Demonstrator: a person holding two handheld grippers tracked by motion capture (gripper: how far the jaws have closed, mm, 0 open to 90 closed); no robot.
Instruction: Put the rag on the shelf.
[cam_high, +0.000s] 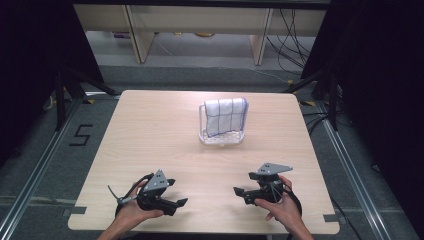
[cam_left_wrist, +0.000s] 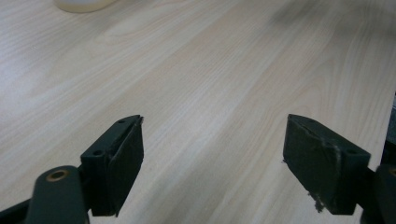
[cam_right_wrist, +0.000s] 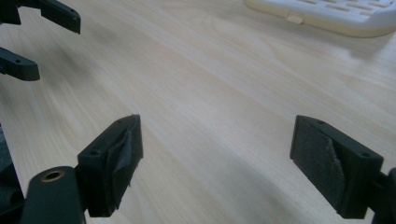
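A white plastic rack (cam_high: 221, 137) stands on the wooden table (cam_high: 150, 145), a little behind its middle. A white cloth with blue grid lines (cam_high: 226, 116) is draped over it. My left gripper (cam_high: 179, 192) rests low near the front left edge, jaws wide apart over bare wood (cam_left_wrist: 212, 154). My right gripper (cam_high: 241, 184) sits near the front right, also open with nothing between its pads (cam_right_wrist: 215, 149). The two point toward each other. In the right gripper view the rack's base (cam_right_wrist: 327, 14) lies at the top right and the left gripper's jaws (cam_right_wrist: 37, 18) at the top left.
A wide stretch of bare tabletop separates the grippers from the rack. Dark curtains flank the table, with stands and cables (cam_high: 295, 45) on the floor behind. Shelf legs (cam_high: 140, 35) stand at the back.
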